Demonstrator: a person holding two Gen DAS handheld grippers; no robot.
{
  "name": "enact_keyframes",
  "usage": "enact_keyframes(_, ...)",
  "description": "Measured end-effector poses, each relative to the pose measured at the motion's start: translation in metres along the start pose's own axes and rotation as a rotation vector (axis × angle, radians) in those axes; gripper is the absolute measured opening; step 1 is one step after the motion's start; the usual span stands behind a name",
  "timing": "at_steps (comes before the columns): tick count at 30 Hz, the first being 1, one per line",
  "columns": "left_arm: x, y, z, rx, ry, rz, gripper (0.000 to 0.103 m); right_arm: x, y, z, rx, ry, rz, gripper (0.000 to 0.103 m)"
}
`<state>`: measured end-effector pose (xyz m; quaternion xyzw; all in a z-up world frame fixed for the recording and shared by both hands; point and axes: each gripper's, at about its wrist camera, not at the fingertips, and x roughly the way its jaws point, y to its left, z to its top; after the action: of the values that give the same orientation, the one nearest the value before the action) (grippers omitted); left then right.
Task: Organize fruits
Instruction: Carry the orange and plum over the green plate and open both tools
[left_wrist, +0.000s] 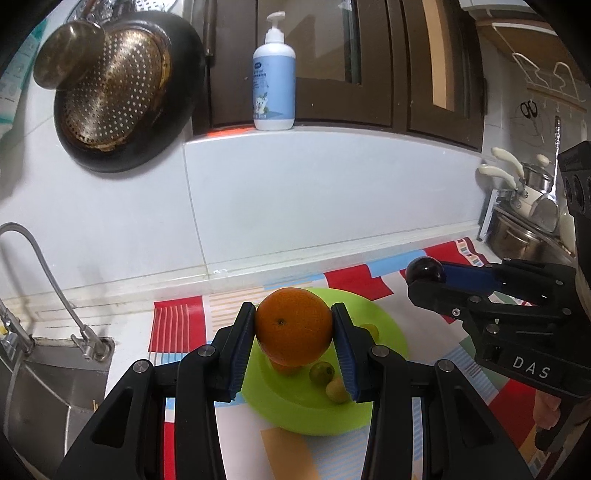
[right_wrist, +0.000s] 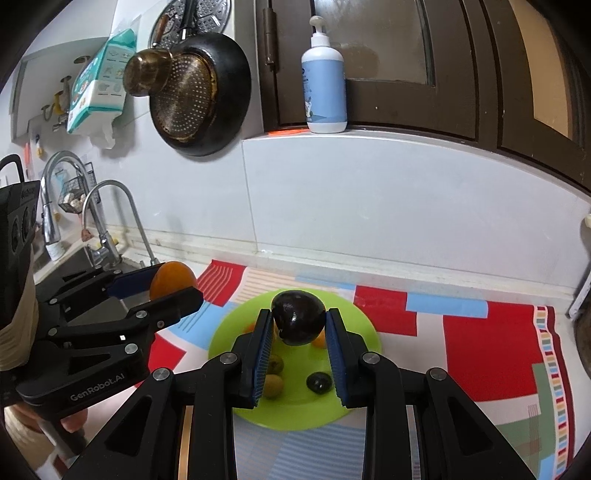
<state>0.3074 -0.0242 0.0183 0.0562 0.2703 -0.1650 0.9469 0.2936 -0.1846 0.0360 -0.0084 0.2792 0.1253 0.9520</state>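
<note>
My left gripper (left_wrist: 294, 328) is shut on an orange (left_wrist: 293, 326) and holds it above the green plate (left_wrist: 388, 332). My right gripper (right_wrist: 298, 325) is shut on a dark plum (right_wrist: 298, 322) above the same plate (right_wrist: 354, 314). On the plate lie small yellow-green fruits (left_wrist: 321, 372) (right_wrist: 274, 384), a small dark fruit (right_wrist: 319, 382) and small orange fruits (right_wrist: 319, 339), partly hidden. Each gripper shows in the other's view: the right with the plum (left_wrist: 424, 271), the left with the orange (right_wrist: 173, 282).
The plate sits on a colourful patchwork mat (right_wrist: 480, 332) on the counter. A sink with taps (right_wrist: 107, 221) lies to the left. A pump bottle (left_wrist: 274, 77) stands on the window ledge. A pan and strainer (left_wrist: 122, 92) hang on the wall. Pots (left_wrist: 524, 221) stand at the right.
</note>
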Motion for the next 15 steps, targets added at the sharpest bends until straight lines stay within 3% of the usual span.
enact_keyframes(15, 0.062, 0.008, 0.001, -0.015, 0.082, -0.020, 0.041, 0.054, -0.023, -0.001, 0.031, 0.073, -0.004, 0.030)
